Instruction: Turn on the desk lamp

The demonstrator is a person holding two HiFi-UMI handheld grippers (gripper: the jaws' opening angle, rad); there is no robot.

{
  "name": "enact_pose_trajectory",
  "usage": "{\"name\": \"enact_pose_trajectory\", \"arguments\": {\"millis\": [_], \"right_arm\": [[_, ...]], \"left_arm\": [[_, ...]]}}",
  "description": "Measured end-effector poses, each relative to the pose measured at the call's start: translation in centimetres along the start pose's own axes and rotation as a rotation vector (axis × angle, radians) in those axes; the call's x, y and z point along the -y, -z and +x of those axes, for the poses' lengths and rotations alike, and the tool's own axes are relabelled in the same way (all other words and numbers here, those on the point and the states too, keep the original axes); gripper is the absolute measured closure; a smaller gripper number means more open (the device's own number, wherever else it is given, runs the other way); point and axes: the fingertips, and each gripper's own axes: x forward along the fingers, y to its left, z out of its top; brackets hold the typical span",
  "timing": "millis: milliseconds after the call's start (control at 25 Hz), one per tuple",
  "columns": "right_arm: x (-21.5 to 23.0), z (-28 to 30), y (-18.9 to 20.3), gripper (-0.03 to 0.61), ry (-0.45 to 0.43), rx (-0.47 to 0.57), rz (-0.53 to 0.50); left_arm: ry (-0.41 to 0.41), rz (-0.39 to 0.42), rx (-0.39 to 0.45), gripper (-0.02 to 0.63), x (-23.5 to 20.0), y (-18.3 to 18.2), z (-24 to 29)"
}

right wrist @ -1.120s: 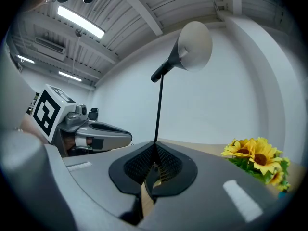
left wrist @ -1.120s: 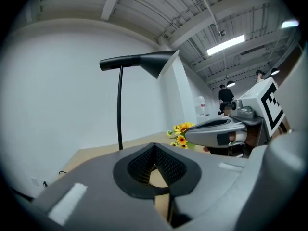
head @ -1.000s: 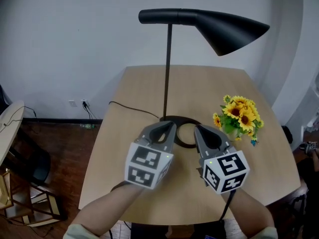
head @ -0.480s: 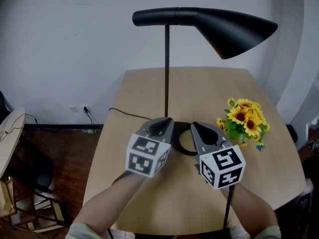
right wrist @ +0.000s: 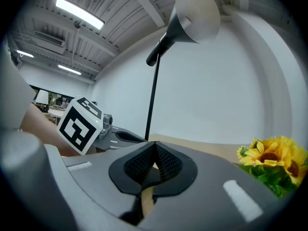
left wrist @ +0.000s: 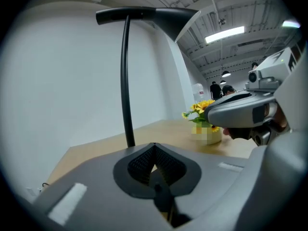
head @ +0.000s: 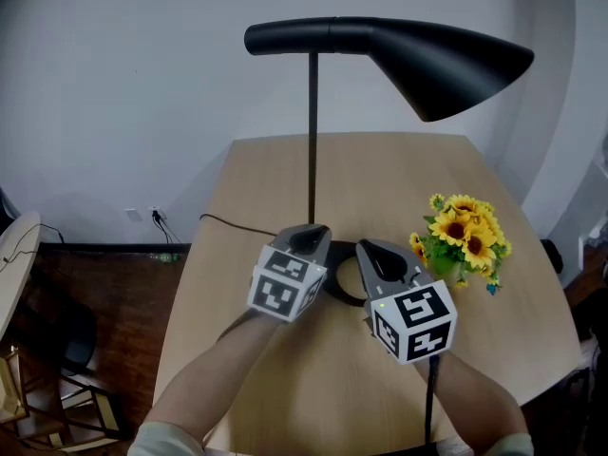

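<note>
Wooden table (head: 380, 174) with desk lamp (head: 312, 160), sunflower pot (head: 462, 240)

The desk lamp (head: 418, 55) is matt black, with its shade pale inside. The worktop (head: 399, 179) is light wood. The sunflowers (head: 461, 236) are yellow with dark centres above green leaves. The left gripper (head: 313, 230) and right gripper (head: 367, 246) are grey with black jaw pads, and their cubes are white with black square patterns.

Setting: open-plan office or studio.
Evidence: wooden table (head: 285, 164) against a plain white wall (head: 114, 65).
Above table: bare ceiling beams (right wrist: 144, 4), strip lights (right wrist: 79, 12).
On table: lamp (head: 399, 50), sunflowers (head: 463, 236).
Left of table: wall socket (head: 144, 215), dark wood floor (head: 85, 293).
</note>
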Motion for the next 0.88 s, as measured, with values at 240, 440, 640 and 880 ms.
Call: {"name": "enact_pose_trajectory", "arguments": {"millis": [240, 440, 640, 880], "right_arm": [[0.2, 0.5, 0.6, 0.580, -0.001, -0.019, -0.003], [0.3, 0.6, 1.4, 0.580, -0.004, -0.037, 0.007], [0.1, 0.5, 1.8, 0.580, -0.012, -0.045, 0.015], [-0.3, 0.2, 1.9, 0.580, -0.026, -0.048, 0.016]], "left_arm": [[0.017, -0.013, -0.022, 0.619, -0.3, 1.7, 1.1], [0.033, -0.010, -0.039, 0.618, 0.1, 2.4, 1.7], [0.043, 0.015, -0.054, 0.619, 0.5, 2.3, 2.0], [0.045, 0.026, -0.085, 0.618, 0.7, 3.8, 2.7]]}}
